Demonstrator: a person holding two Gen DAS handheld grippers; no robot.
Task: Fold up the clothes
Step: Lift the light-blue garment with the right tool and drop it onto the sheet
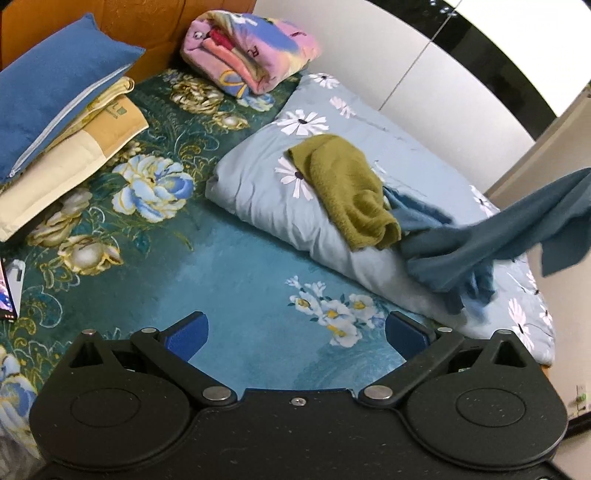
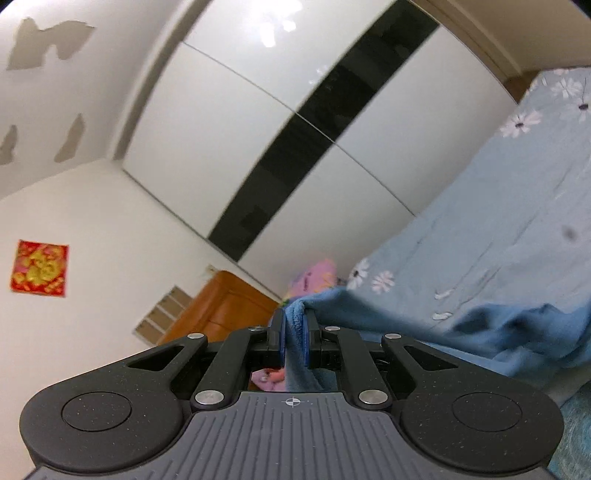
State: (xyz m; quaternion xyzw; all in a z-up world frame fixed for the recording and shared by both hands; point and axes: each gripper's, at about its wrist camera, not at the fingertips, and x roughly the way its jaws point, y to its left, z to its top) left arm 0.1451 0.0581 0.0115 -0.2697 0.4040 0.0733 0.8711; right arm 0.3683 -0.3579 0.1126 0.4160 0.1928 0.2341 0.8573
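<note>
A blue garment (image 1: 491, 243) is lifted off the light blue daisy quilt (image 1: 280, 192), stretching up to the right edge of the left wrist view. My right gripper (image 2: 294, 332) is shut on a bunched edge of this blue garment (image 2: 498, 332), which trails down to the right. An olive green garment (image 1: 347, 188) lies crumpled on the quilt beside it. My left gripper (image 1: 295, 332) is open and empty, hovering over the teal floral bedspread (image 1: 229, 258).
A blue pillow (image 1: 55, 88) on cream cushions lies at the left. A folded pink patterned blanket (image 1: 251, 44) sits by the wooden headboard (image 1: 140, 22). A phone (image 1: 7, 291) lies at the left edge. A white wardrobe (image 2: 277, 129) stands beyond the bed.
</note>
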